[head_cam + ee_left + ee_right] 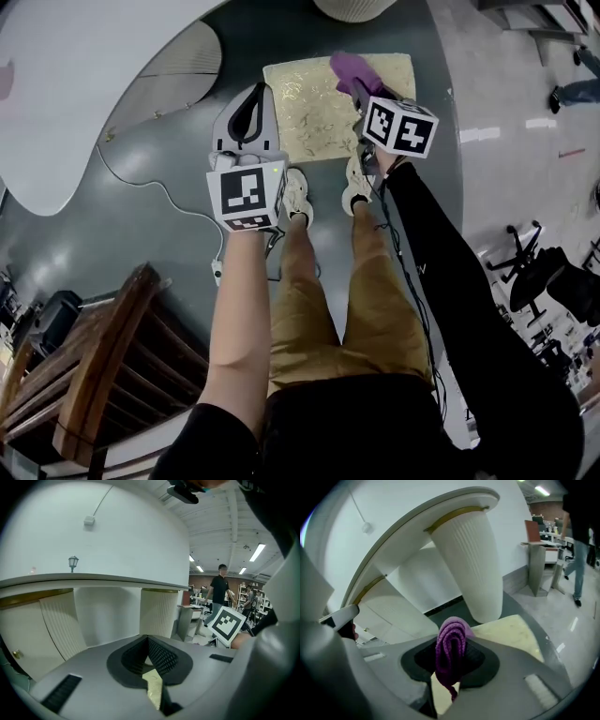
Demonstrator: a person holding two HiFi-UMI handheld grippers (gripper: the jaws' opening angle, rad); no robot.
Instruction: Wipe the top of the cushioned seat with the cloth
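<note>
Your right gripper (359,91) is clamped on a purple knitted cloth (349,71). In the right gripper view, the right gripper (450,660) has its two black ribbed fingers (477,654) pressed against either side of the cloth (451,641). The cloth stands between them as a folded, upright bunch. Its rounded top rises past the fingertips, and a thin tail hangs below them.

From the head view, the cloth sits over the far right part of a pale yellow square cushioned seat (314,112) with a faint gold pattern. It is close to the seat's far edge. You cannot tell from these views whether the cloth is pressing on the cushion. The seat (513,630) also shows just beyond the cloth in the right gripper view, with a white ribbed pedestal (473,559) standing behind it.

Your left gripper (251,101) hangs at the seat's left edge, partly over the dark grey floor (159,178), and well apart from the cloth. In the left gripper view, the left gripper (147,641) has its fingers (162,658) drawn together into a narrow V with nothing between them. A sliver of the seat (153,686) shows beneath them.

Your shoes (296,195) stand at the seat's near edge.
</note>
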